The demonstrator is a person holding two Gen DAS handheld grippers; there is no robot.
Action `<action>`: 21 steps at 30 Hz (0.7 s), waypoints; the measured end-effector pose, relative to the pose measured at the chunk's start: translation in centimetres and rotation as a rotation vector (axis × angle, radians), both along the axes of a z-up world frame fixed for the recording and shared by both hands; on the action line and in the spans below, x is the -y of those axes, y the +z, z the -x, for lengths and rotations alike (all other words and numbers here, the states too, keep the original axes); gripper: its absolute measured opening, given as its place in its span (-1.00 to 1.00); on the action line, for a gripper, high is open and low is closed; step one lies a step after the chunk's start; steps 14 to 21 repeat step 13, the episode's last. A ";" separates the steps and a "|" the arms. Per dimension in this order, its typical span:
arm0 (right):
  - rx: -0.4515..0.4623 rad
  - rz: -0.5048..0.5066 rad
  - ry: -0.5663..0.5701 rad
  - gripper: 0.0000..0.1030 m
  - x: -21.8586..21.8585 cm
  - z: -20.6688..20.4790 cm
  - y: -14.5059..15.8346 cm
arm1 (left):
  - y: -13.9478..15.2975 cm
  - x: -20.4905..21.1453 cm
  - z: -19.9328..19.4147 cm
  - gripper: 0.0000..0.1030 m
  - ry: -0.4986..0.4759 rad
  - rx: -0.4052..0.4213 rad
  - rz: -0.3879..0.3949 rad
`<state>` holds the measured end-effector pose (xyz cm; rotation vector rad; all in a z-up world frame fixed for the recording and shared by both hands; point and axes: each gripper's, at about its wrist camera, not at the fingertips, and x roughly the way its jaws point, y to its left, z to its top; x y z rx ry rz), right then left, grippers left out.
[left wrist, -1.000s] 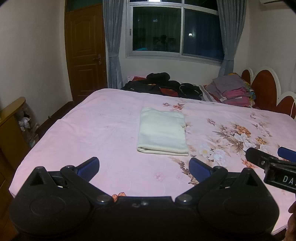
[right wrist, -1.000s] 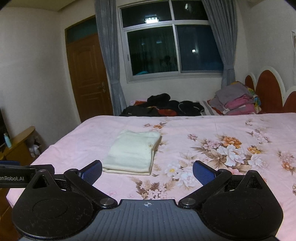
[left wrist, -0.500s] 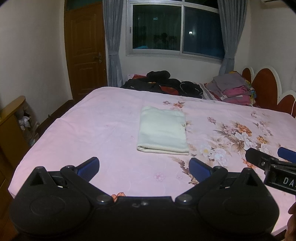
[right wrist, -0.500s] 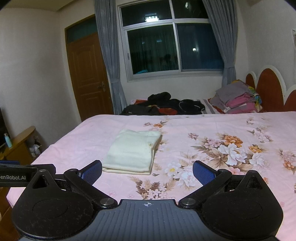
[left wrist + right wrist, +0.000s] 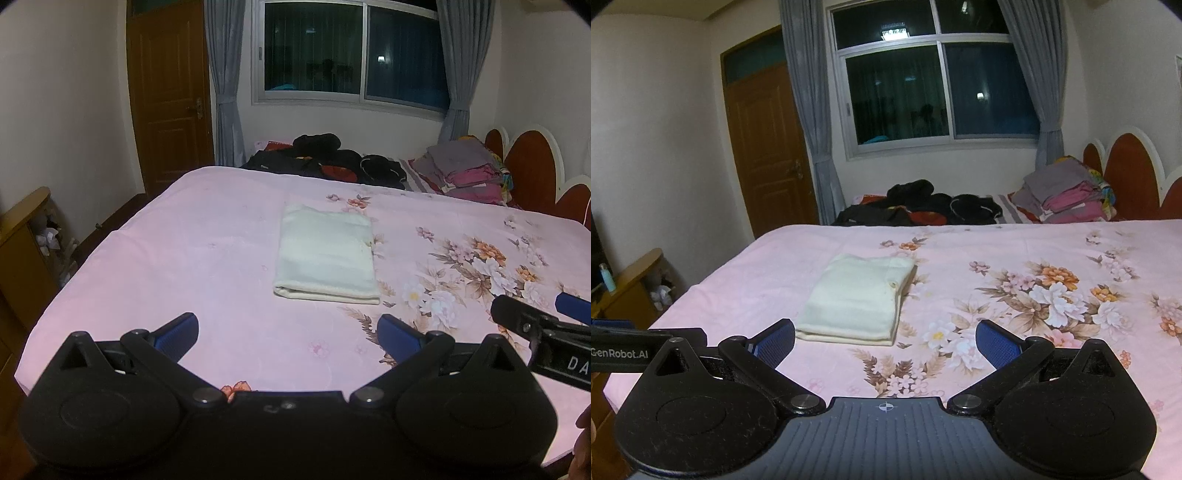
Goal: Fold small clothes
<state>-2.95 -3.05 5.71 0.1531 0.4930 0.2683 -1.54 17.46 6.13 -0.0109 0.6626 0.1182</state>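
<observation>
A cream garment lies folded into a neat rectangle on the pink floral bedsheet; the right wrist view shows the same cream garment left of centre. My left gripper hangs open above the near part of the bed, short of the garment, with nothing between its blue pads. My right gripper is also open and empty, just short of the garment's near right corner. The right gripper also shows at the right edge of the left wrist view.
Dark clothes are heaped at the far side of the bed. A folded stack of grey and pink clothes sits by the red headboard. A wooden cabinet stands left of the bed, near a door.
Both grippers have lifted or drifted back very slightly, so the bed sits a little lower in view. The folded garment has not moved.
</observation>
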 end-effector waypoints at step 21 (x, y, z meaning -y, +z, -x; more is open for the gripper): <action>-0.045 0.006 -0.019 0.99 0.1 -1.9 -1.5 | -1.0 -0.6 -2.4 1.00 -0.039 -0.019 0.004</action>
